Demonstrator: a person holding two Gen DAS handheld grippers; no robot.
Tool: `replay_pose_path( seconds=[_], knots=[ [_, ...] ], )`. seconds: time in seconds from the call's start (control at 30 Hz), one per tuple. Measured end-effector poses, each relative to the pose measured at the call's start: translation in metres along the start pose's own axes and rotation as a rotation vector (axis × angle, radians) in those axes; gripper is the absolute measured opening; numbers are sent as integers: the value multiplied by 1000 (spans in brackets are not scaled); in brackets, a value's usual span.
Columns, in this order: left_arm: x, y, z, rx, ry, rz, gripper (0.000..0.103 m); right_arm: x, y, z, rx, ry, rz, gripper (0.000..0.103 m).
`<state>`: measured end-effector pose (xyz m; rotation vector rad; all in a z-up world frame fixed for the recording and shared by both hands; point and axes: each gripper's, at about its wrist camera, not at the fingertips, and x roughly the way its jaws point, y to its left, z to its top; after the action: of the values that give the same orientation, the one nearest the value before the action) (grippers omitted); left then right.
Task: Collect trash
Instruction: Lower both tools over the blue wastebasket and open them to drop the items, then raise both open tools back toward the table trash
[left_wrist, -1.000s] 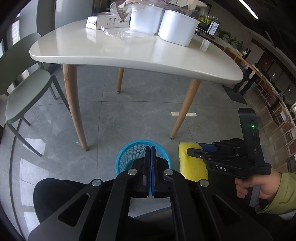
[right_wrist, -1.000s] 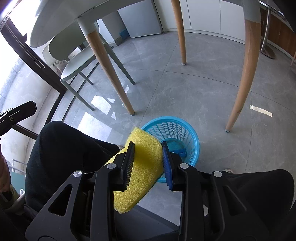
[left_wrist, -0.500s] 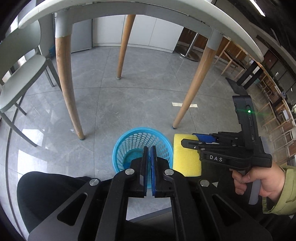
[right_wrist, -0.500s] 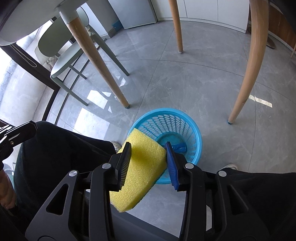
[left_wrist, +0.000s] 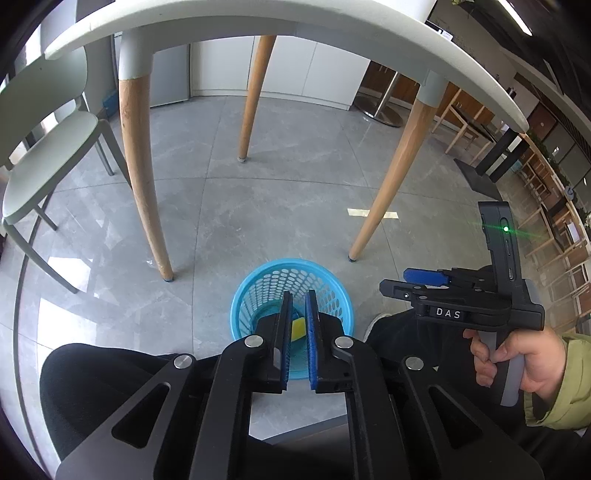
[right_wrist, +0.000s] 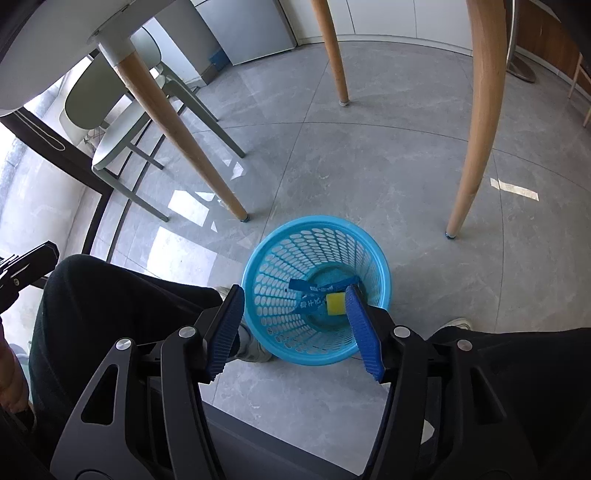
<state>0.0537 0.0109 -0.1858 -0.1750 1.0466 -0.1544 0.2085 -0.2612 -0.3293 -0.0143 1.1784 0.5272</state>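
Note:
A blue perforated waste basket stands on the grey floor between my knees; it also shows in the left wrist view. A yellow sponge lies at its bottom beside a blue wrapper; the sponge shows between the left fingers. My right gripper is open and empty above the basket's near rim; it also shows from the side in the left wrist view. My left gripper has a narrow gap between its jaws and holds nothing, above the basket.
A white table on wooden legs stands over the floor ahead. A pale green chair is at the left. My dark-trousered legs flank the basket.
The right gripper has opened and the yellow sponge has dropped into the basket. The left gripper's jaws have parted slightly and its view has tilted down under the table.

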Motion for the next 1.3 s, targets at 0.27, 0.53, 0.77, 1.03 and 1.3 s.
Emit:
replay_pose_path(
  seconds=[0.27,0.53,0.77,1.03,1.3],
  knots=[
    [-12,0,2,14,-33,15,31,-34,11,-6,-57,-74,-12,66],
    [-35,4,11,7,-93,23,45,-85,24,-14,-133,-176,-23,77],
    [-67,1,19,37,-161,41,50,-135,41,-19,-177,-272,6,81],
    [-100,5,47,30,-278,66,54,-196,55,1,-173,-409,51,86],
    [-136,6,79,19,-387,75,56,-239,58,35,-168,-524,63,88]
  ],
)
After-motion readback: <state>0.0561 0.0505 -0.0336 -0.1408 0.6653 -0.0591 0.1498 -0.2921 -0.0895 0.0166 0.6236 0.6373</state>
